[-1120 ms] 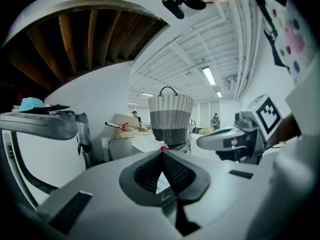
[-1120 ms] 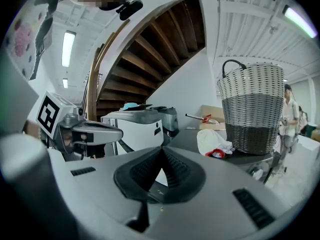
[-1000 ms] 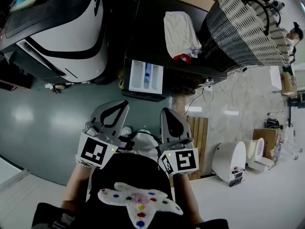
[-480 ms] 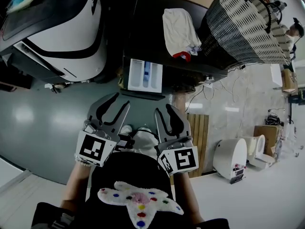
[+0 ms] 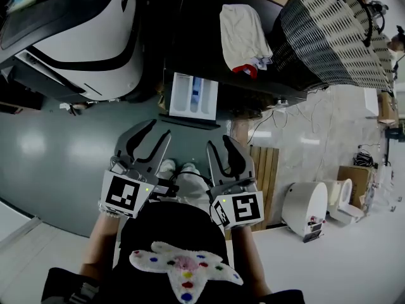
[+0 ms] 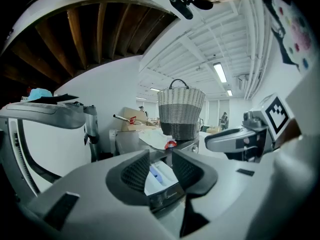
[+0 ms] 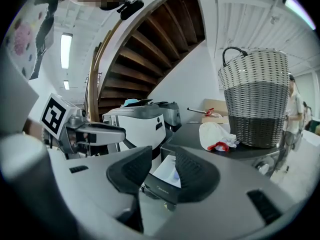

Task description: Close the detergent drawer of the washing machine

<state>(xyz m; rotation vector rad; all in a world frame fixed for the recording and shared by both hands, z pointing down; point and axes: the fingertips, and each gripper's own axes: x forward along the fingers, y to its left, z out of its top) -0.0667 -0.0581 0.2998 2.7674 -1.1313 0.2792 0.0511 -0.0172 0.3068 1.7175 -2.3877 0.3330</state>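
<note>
Open lane of bare grey floor runs from the near side up to the pulled-out detergent drawer. A big white machine crowds the left. Wooden slats and loose cables clutter the right. A cloth and a basket sit farther back.

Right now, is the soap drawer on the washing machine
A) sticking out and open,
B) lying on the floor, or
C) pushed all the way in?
A: the detergent drawer juts out from the front of the washing machine, and the head view looks down into its white inside.
</note>
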